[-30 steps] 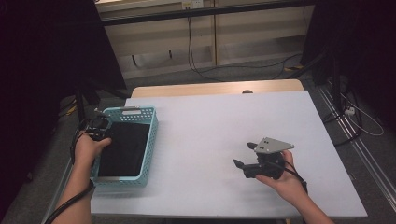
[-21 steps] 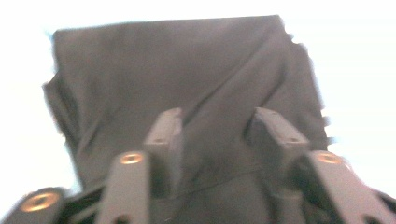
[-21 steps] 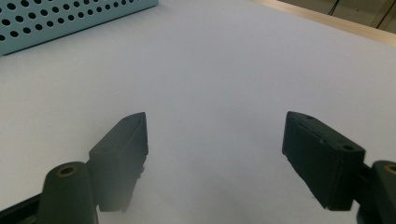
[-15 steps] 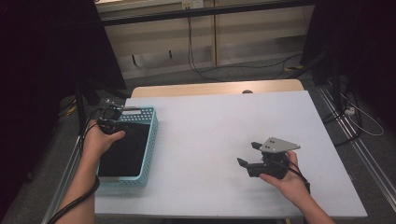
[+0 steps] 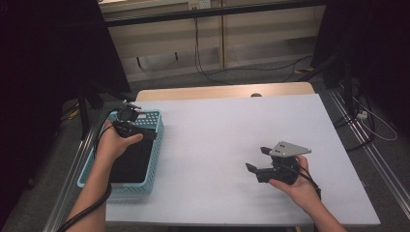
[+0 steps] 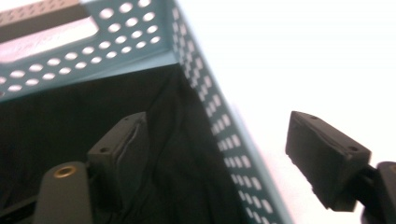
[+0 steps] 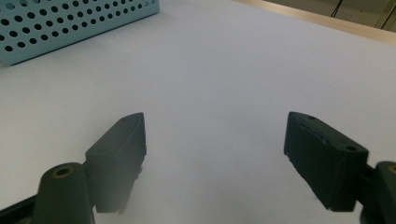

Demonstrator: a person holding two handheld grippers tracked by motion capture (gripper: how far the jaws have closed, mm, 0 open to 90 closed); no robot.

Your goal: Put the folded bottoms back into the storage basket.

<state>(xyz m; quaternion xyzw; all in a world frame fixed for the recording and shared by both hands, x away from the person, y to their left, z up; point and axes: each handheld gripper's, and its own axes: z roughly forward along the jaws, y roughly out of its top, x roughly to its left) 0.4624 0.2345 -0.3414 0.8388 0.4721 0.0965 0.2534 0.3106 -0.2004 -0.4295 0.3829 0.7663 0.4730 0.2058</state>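
Black cloth lay inside the teal basket. Left gripper, jaws just opened and empty, straddled the basket's wall; snagging it risked dragging the basket. Right gripper rested unclenched, empty.

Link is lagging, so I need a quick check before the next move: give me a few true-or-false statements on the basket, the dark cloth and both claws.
1. The black cloth lies inside the teal basket. True.
2. The left claw is clamped on the cloth. False: its jaws have just been opening and stand apart, nothing between them, above the basket's right wall.
3. The right claw holds a small box. False: it is open and empty over the bare white table.
4. The basket sits at the table's left edge. True.
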